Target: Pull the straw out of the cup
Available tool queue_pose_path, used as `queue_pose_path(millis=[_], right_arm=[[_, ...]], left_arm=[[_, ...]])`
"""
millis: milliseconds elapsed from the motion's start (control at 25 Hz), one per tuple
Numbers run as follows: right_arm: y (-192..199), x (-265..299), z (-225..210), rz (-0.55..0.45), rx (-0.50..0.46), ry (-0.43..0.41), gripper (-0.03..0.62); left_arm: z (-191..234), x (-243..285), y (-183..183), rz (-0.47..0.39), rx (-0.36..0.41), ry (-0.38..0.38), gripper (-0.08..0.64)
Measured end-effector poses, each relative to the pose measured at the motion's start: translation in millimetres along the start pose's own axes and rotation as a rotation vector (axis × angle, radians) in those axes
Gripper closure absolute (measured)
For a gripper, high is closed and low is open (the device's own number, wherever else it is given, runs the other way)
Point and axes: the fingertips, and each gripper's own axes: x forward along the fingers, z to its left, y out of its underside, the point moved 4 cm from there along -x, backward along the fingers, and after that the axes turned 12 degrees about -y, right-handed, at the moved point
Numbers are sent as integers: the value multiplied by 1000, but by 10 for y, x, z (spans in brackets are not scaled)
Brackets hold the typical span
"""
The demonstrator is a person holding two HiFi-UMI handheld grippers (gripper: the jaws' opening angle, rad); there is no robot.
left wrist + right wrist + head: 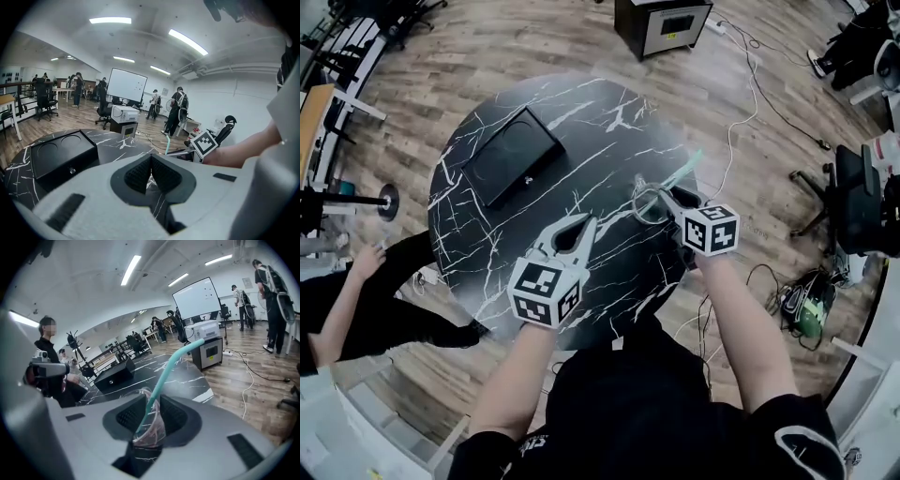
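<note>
A clear plastic cup (649,205) stands on the black marble table (581,122) near its right edge, with a teal straw (682,172) leaning out of it up and to the right. My right gripper (661,202) is shut on the cup. In the right gripper view the two pads press the cup (149,427) from both sides, and the straw (171,366) rises between them. My left gripper (586,223) hovers over the table's front middle, left of the cup, its jaws shut with nothing in them. The left gripper view shows its tips (151,168) together and the straw (167,144) off to the right.
A flat black box (511,155) lies on the table's left part, also seen in the left gripper view (58,157). A person (347,300) sits at the table's left edge. A dark cabinet (664,23) stands beyond the table, with cables (750,84) on the floor and a chair (853,197) at the right.
</note>
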Motion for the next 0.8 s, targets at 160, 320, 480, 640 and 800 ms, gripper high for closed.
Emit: queue_pose_path(millis=[160,320,480,640,800], right_arm=[[-34,-3,-10,-7,-16,11,503],[-61,-47,8,-21,-15,39,526],[-121,-137,57,-41,-23,60,552],[-236,-243,192,-70,-45,63,554],[-335,-337,400,-104,-74,68,555]], left_arm=[[27,-44,0,1,-5,-7,549],[57,-119,-1,-4,-9,-11,549],[83,-215,-26,-17,-13,-15,549],[95,-340,-51,-34,-16,-14,549],[107,-497,-71,-60,-18,-9,549]])
